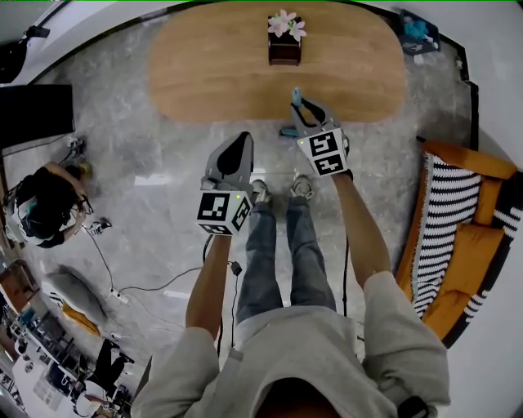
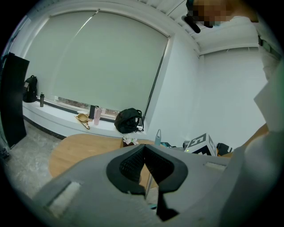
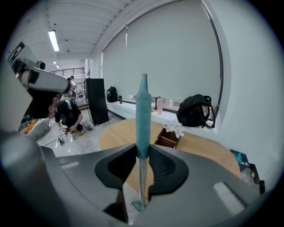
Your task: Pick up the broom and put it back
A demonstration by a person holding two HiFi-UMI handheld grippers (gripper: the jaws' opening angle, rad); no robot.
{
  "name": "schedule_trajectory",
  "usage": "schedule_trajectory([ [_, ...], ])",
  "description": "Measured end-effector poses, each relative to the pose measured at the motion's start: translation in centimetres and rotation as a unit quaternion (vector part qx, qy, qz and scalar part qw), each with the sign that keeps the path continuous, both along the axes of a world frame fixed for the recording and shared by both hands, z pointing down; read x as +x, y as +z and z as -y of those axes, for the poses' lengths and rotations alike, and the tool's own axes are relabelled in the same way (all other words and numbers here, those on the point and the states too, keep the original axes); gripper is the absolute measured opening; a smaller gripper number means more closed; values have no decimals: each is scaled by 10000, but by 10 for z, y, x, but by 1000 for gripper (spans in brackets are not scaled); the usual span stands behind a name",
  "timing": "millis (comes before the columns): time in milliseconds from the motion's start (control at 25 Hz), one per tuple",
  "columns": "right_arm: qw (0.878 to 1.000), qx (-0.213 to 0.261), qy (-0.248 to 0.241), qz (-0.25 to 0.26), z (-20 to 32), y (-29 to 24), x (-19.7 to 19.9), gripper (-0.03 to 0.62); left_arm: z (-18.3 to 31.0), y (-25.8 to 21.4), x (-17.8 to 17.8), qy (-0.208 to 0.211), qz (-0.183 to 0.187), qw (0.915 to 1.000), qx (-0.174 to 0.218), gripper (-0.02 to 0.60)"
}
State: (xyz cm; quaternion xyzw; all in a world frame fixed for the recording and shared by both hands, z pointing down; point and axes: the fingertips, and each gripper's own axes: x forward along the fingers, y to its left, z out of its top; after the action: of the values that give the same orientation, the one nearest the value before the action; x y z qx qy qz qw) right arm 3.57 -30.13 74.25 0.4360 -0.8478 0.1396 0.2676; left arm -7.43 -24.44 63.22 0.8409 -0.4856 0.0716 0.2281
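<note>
The broom [image 3: 143,111] has a slim teal grip that tapers to a rounded tip, a thin silvery shaft under it, and a small teal piece at the very bottom. It stands upright in the right claw [image 3: 143,148], whose dark ribbed pads are closed narrowly on the lower end of the teal grip. In the head view the broom [image 1: 296,96] rises just in front of the person's shoes, at the near edge of the oval wooden counter [image 1: 212,65]. Whether its foot touches the pale marble floor [image 1: 147,188] cannot be told. The left claw [image 2: 144,147] is held lower and to the side, tips together with nothing between them; the broom's shaft shows only beyond it. On the counter sits a dark wooden box [image 1: 284,51], open at the top, with white and pink flowers [image 1: 286,23] in it. The right gripper view shows the box from the side, flowers at its far end. Only the head view takes in the orange sofa [image 1: 470,237] with its striped cover. The gripper views alone show the window ledge with a black backpack [image 2: 128,120], and the left one adds a pink bottle [image 2: 97,116]. A crouching person [image 3: 69,116] appears in the head and right gripper views, well apart from the broom.
</note>
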Motion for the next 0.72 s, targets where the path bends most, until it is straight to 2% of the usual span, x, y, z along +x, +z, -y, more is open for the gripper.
schedule_trajectory([
  [240,10000,-18,-70,-10,-1,2,-5,161,1,0,-1,-21,-10,10000,-10,5],
  [720,9998,-58,-184,-66,-4,8,-17,183,3,4,-4,-57,-58,10000,-38,5],
])
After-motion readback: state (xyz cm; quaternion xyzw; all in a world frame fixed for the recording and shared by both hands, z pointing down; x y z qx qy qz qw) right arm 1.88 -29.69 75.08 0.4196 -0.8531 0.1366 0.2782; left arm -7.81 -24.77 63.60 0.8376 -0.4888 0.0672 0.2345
